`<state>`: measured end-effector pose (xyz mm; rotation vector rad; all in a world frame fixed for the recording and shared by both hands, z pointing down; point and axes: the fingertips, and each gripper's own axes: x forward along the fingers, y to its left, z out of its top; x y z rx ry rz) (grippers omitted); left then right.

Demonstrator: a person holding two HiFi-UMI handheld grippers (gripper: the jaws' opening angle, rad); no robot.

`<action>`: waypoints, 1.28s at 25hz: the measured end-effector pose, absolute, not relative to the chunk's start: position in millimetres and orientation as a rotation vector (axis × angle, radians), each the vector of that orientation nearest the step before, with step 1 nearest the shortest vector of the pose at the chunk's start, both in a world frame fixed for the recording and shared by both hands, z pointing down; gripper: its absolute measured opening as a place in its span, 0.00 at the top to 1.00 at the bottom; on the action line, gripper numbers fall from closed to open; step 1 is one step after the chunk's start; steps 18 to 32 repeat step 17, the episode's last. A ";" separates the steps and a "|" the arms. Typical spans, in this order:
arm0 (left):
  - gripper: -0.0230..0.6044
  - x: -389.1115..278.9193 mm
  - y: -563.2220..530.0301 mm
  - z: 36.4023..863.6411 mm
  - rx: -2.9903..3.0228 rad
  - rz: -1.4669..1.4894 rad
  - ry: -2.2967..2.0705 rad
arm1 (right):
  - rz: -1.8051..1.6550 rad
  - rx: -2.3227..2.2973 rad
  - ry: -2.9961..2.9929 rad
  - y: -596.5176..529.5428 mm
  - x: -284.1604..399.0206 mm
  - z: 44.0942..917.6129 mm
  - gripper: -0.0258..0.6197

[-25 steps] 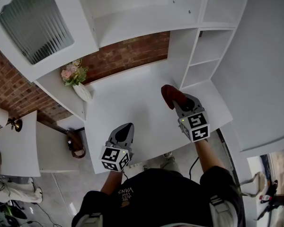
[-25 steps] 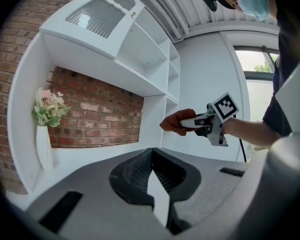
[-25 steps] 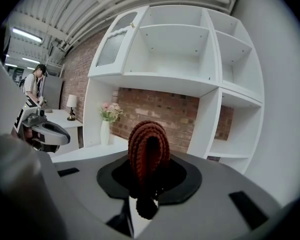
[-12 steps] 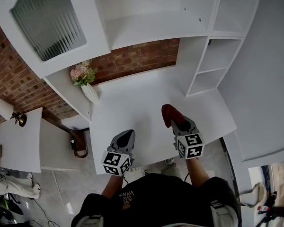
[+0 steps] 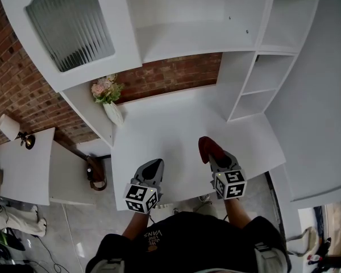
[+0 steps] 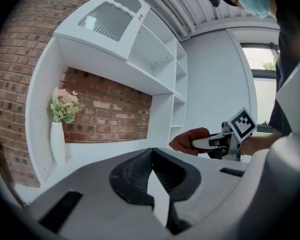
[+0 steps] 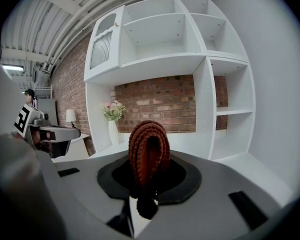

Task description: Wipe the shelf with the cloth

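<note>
While over shelf (image 5: 159, 132), cloth (image 5: 208, 148) between jaws

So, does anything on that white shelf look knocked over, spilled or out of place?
Nothing stands out. The vase of flowers stands upright at the left end of the shelf, no spill shows, and the rust-red cloth is held folded in the right gripper. The left gripper is shut, empty.

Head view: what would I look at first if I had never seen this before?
Probably the red-brown cloth, bunched in the right gripper over the white shelf, because almost everything around it is white. Next comes the vase of pink flowers at the shelf's left side, in front of the brick wall. The left gripper is shut and holds nothing.
</note>
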<state>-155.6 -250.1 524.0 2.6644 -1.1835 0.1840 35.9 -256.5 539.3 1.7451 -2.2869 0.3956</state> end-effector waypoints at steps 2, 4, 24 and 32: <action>0.95 -155.8 -249.5 523.6 2.664 0.182 -1.183 | 0.392 1.751 -2.286 -256.2 36.0 538.2 0.83; 0.95 -155.6 -249.7 523.6 2.663 0.182 -1.183 | 0.392 1.752 -2.287 -256.6 35.7 537.3 0.83; 0.95 -154.5 -251.0 523.7 2.657 0.178 -1.182 | 0.408 1.753 -2.285 -254.1 35.4 539.6 0.83; 0.95 -154.5 -251.0 523.7 2.657 0.178 -1.182 | 0.408 1.753 -2.285 -254.1 35.4 539.6 0.83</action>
